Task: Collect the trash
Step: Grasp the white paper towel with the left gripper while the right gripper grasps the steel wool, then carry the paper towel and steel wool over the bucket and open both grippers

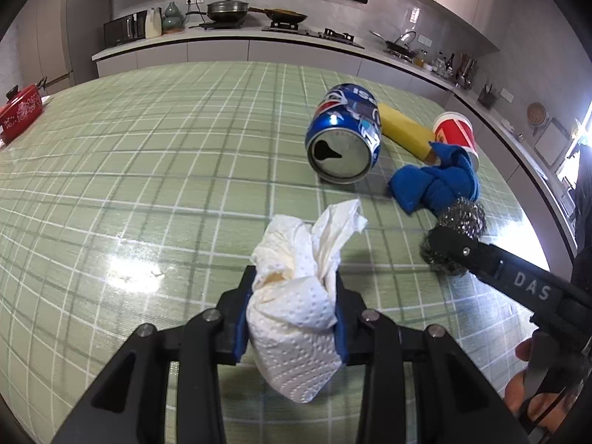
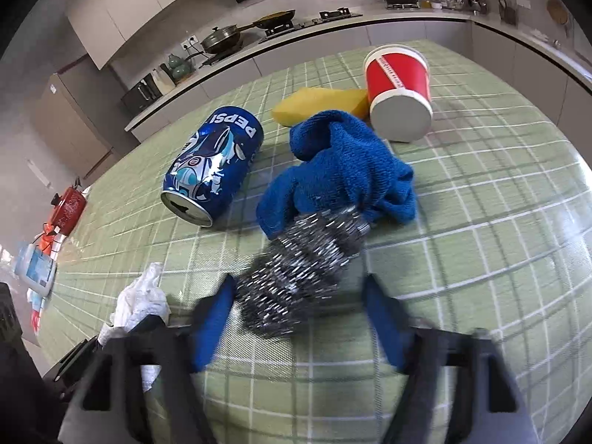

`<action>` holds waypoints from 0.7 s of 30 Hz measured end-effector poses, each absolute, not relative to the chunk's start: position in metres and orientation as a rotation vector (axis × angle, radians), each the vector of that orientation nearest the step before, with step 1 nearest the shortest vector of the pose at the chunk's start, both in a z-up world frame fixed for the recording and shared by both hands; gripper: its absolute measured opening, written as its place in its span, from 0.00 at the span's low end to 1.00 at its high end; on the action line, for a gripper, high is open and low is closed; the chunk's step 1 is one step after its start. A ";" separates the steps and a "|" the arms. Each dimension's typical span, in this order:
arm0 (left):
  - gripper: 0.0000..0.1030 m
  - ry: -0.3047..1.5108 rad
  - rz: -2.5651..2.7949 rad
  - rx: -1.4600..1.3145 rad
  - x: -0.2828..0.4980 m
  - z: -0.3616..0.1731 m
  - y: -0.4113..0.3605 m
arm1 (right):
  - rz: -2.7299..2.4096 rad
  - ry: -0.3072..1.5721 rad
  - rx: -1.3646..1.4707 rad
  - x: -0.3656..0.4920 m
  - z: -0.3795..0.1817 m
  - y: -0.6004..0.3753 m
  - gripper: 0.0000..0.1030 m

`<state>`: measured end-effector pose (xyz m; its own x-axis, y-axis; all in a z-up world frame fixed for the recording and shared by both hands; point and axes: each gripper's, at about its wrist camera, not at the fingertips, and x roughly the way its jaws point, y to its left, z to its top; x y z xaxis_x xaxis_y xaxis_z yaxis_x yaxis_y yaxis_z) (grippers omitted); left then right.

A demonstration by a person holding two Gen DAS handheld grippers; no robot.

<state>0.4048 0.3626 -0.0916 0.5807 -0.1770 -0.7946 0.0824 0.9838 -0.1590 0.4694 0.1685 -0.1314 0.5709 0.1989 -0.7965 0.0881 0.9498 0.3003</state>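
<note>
My left gripper (image 1: 292,296) is shut on a crumpled white paper towel (image 1: 296,296), held just above the green checked tablecloth (image 1: 148,185); the towel also shows in the right wrist view (image 2: 140,296). A steel wool scrubber (image 2: 296,273) sits between the blue pads (image 2: 218,318) of my right gripper (image 2: 301,307). The near pad touches it and a small gap shows at the other pad. From the left wrist view the right gripper (image 1: 455,244) reaches in from the right over the scrubber (image 1: 462,218). A blue Pepsi can (image 2: 214,170) lies on its side.
Behind the scrubber lie a bunched blue cloth (image 2: 344,170), a yellow sponge (image 2: 322,105) and a tipped red paper cup (image 2: 399,88). A red pot (image 1: 18,111) stands at the table's far left edge. A person's hand (image 1: 536,388) holds the right gripper. Kitchen counters run behind.
</note>
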 end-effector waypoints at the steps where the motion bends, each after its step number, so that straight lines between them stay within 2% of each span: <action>1: 0.36 0.940 -0.151 -0.110 0.405 -0.092 0.363 | 0.075 0.961 0.314 0.470 -0.131 0.170 0.49; 2: 0.36 0.939 -0.148 -0.111 0.404 -0.092 0.363 | 0.080 0.955 0.301 0.470 -0.131 0.171 0.44; 5: 0.35 0.921 -0.140 -0.118 0.402 -0.085 0.361 | 0.091 0.931 0.245 0.466 -0.126 0.175 0.37; 13: 0.35 0.812 -0.142 -0.105 0.383 -0.050 0.331 | 0.046 0.774 0.012 0.411 -0.089 0.164 0.37; 21: 0.35 0.765 -0.220 -0.085 0.353 -0.025 0.256 | 0.004 0.683 0.012 0.363 -0.045 0.091 0.37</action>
